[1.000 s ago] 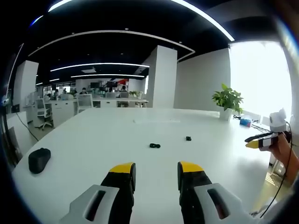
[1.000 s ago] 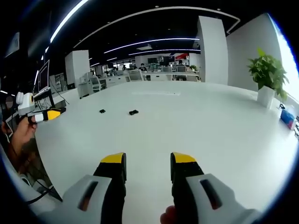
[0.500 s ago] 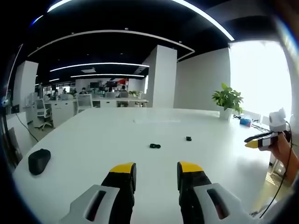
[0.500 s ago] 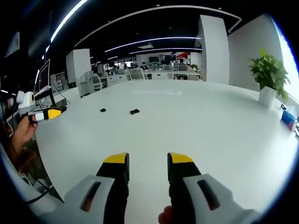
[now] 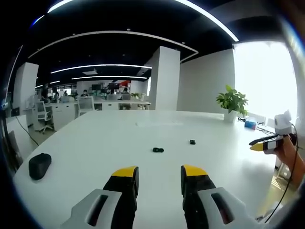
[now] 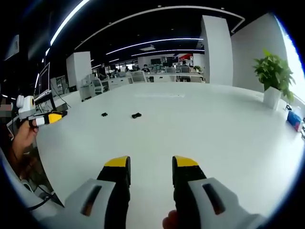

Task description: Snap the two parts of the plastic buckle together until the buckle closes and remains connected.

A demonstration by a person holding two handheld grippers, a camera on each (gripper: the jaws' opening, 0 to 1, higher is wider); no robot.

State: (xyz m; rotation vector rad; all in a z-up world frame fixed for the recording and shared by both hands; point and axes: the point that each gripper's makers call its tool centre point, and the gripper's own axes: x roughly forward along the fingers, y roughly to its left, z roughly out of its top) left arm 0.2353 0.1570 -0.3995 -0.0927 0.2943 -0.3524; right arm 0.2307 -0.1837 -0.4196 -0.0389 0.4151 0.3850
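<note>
Two small black buckle parts lie apart on the white table (image 5: 105,138). In the left gripper view the larger part (image 5: 157,150) is mid-table and the smaller part (image 5: 192,141) lies further right. The right gripper view has them as the larger part (image 6: 136,115) and the smaller part (image 6: 104,114). My left gripper (image 5: 159,173) is open, well short of both parts, nothing between its jaws. My right gripper (image 6: 150,163) is open and empty too. Each gripper appears in the other's view: right gripper (image 5: 265,143), left gripper (image 6: 45,117).
A black computer mouse (image 5: 39,163) lies near the table's left edge. A potted plant (image 5: 232,102) stands at the far right corner, also potted plant (image 6: 272,76). A blue item (image 6: 293,120) sits by the right edge. Desks and chairs fill the background.
The right gripper view rocked slightly between frames and returned near where it started. The buckle parts and the left gripper have not moved.
</note>
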